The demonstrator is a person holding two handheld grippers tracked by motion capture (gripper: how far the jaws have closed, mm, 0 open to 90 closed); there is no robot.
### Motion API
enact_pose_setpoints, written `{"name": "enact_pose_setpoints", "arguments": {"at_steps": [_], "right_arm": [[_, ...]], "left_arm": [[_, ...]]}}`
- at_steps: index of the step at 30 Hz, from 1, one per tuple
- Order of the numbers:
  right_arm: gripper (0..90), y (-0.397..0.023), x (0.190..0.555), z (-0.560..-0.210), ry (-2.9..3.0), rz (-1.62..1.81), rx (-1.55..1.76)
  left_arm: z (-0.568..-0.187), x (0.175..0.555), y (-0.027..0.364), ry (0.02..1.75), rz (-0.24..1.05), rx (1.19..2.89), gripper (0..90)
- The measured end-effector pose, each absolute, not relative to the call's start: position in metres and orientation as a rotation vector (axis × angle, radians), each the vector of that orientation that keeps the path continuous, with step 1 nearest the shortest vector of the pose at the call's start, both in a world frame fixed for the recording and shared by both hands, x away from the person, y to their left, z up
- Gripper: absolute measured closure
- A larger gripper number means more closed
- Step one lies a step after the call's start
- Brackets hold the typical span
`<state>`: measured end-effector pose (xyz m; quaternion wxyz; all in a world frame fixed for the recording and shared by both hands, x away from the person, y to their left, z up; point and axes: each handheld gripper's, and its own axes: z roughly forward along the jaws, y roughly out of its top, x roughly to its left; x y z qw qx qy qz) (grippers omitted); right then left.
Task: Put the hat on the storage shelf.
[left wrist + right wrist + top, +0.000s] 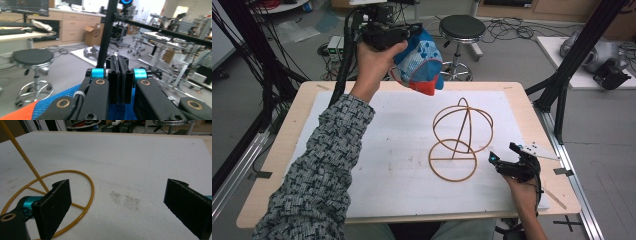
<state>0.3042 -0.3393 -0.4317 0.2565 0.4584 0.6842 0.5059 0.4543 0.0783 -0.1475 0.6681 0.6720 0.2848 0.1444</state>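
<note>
A blue mesh cap [421,62] with white patches and an orange brim hangs in the air above the table's far edge. My left gripper [409,31] is shut on its fabric, held high by the person's raised left hand. In the left gripper view the two jaws of my left gripper [117,65] are pressed together, with blue and orange cloth [47,106] below them. A tan wire stand [460,140], a ring base with round hoops above it, sits right of the table's middle. My right gripper [504,152] rests open beside the base ring [75,202], holding nothing.
A white sheet [382,160] covers the wooden table [277,165]. A black stool [461,27] stands on the floor beyond the far edge. Black frame posts [572,65] rise at the right, cables [242,60] hang at the left.
</note>
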Motion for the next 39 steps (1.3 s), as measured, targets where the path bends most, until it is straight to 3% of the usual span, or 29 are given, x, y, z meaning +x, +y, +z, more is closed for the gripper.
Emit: {"name": "enact_pose_setpoints", "arguments": {"at_steps": [20, 39], "right_arm": [[6.6, -0.341, 0.304, -0.433, 1.862, 1.364, 1.252], [6.6, -0.341, 0.304, -0.433, 1.867, 1.366, 1.275]], "left_arm": [[-0.116, 0.429, 0.009, 0.464, 0.187, 1.517, 87.5], [-0.144, 0.418, -0.009, 0.377, 0.073, 1.728, 87.4]]}}
